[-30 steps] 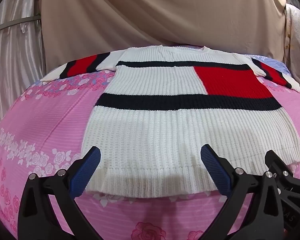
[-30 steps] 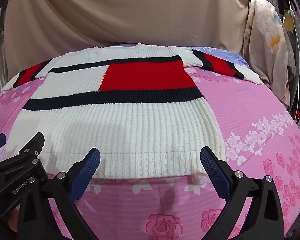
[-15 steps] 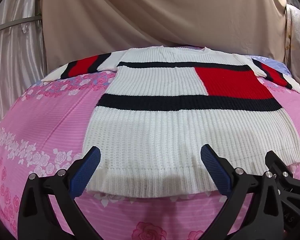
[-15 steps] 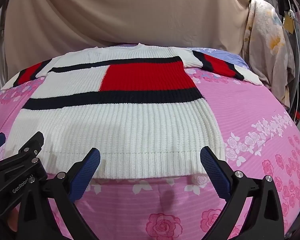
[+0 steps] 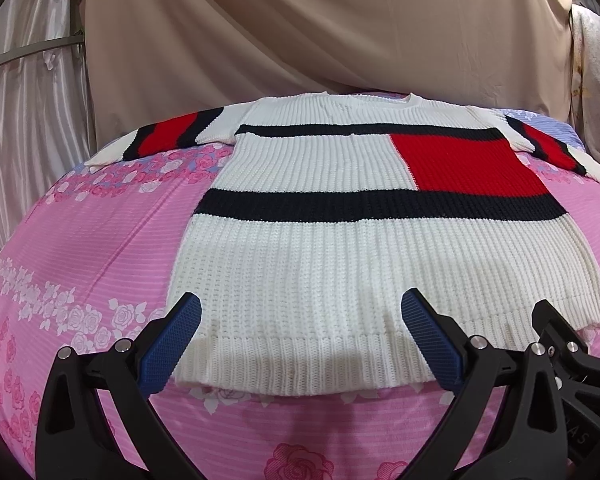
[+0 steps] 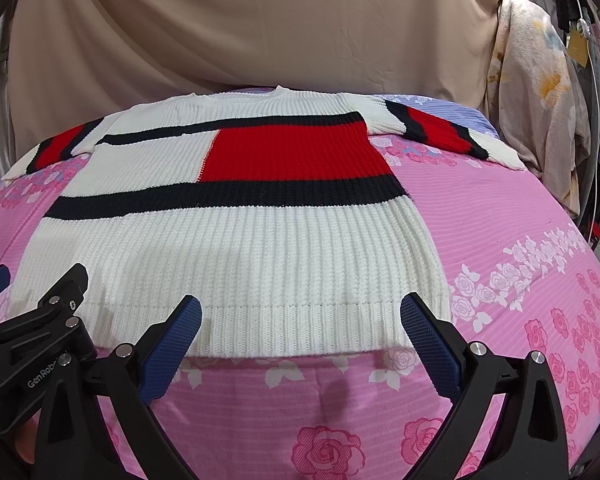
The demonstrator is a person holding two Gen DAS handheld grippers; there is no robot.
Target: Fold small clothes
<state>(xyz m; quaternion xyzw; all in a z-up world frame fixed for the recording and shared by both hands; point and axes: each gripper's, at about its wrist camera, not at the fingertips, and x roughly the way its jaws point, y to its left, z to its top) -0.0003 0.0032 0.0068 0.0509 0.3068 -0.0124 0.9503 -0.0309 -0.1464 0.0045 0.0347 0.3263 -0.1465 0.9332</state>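
A white knit sweater (image 5: 340, 264) (image 6: 236, 252) with navy stripes and a red block lies flat on the pink floral bed sheet (image 5: 88, 256), both sleeves spread out, hem nearest me. My left gripper (image 5: 300, 320) is open, hovering just over the hem at its left half. My right gripper (image 6: 300, 320) is open too, over the hem's right half, holding nothing. Each gripper's black frame shows at the edge of the other's view.
A beige curtain (image 5: 300, 28) hangs behind the bed. Pale grey drapes (image 5: 24, 128) stand on the left. Floral clothes (image 6: 540, 92) hang at the right, with cables beyond. Pink sheet (image 6: 520, 240) lies bare on both sides of the sweater.
Both grippers have edged slightly downward or back, so the sweater sits a touch higher in view. Both jaws stay open.
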